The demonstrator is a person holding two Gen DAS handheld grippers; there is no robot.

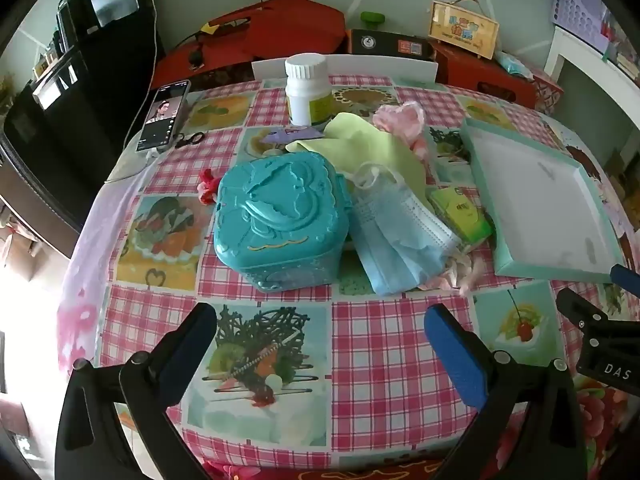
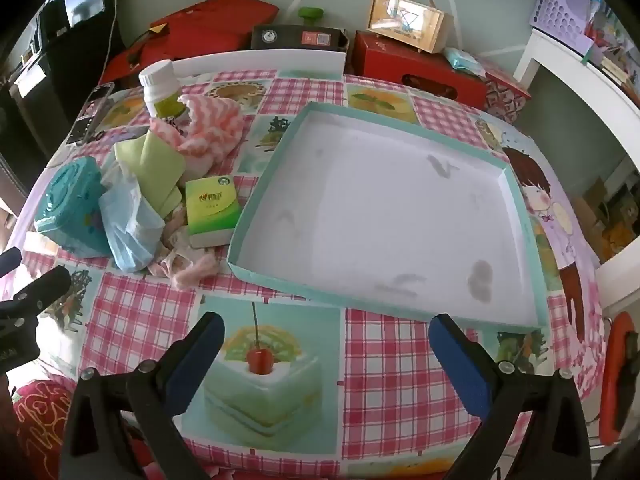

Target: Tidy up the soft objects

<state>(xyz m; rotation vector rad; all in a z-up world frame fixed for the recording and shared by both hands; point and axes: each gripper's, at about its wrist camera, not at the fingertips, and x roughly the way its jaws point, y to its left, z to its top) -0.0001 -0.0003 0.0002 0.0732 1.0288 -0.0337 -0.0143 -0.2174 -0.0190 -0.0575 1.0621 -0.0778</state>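
Both grippers hang over the near edge of a table covered in a pink checked cloth (image 1: 376, 360) printed with cakes and fruit. The left gripper (image 1: 320, 344) has its blue-padded fingers (image 1: 456, 356) spread wide with nothing between them, only the cloth below. The right gripper (image 2: 326, 354) stands just as wide and just as empty, tilted down over the cherry cake picture, its right fingertip close to the near rim of the box lid.

The soft things lie in a heap toward the middle of the table. A bunch of pale blue face masks (image 1: 396, 236) rests against the right side of a teal plastic box (image 1: 280, 216) with a raised pattern on its lid. Behind the masks a light green cloth (image 1: 368, 152) lies folded and crumpled, and farther still a pink and white zigzag cloth (image 2: 212, 128) is bunched near a white bottle (image 1: 306, 88) with a screw cap. A small pink scrap of fabric (image 2: 192, 268) pokes out at the near side of the heap. A green tissue pack (image 2: 212, 210) sits just right of the masks, touching or nearly touching the left edge of a wide shallow box lid (image 2: 256, 208) with a mint rim and white inside, which holds nothing.

On the far left of the table a phone (image 1: 164, 120) lies face up, with small scissors (image 1: 190, 139) beside it. Beyond the table, red boxes (image 2: 420, 68) and a wooden case (image 2: 408, 20) line the wall.
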